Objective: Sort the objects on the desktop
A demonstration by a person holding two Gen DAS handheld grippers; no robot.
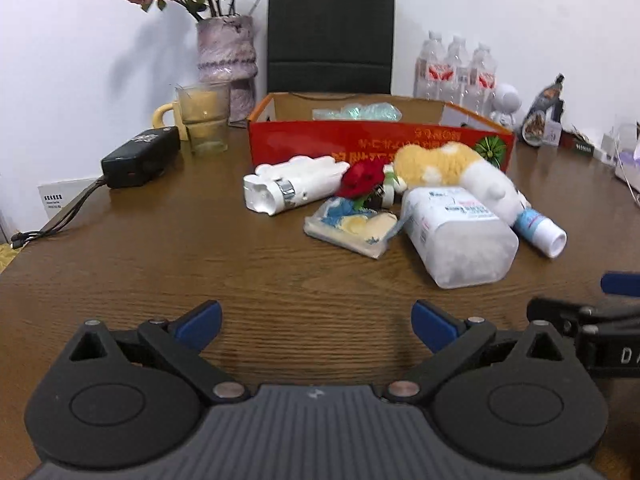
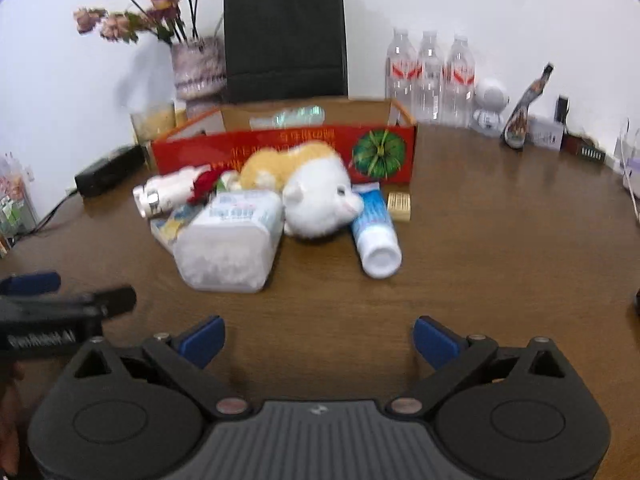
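Observation:
A heap of objects lies on the wooden table in front of a red cardboard box [image 1: 380,148] [image 2: 280,150]: a white device [image 1: 292,190], a red flower [image 1: 362,178], a plastic packet [image 1: 352,230], a clear tub of cotton swabs [image 1: 460,240] [image 2: 230,242], an orange-and-white plush cat [image 1: 452,170] [image 2: 316,188], a blue-and-white tube [image 1: 540,230] [image 2: 376,232] and a small yellow box [image 2: 399,206]. My left gripper [image 1: 316,324] is open and empty, well short of the heap. My right gripper [image 2: 318,340] is open and empty, also short of it.
A black adapter [image 1: 140,158] with its cable, a glass [image 1: 204,120] and a vase of dried flowers [image 1: 226,64] stand at the back left. A black paper bag [image 1: 330,34] stands behind the box. Water bottles [image 2: 430,76], a white figurine [image 2: 490,106] and small items line the back right.

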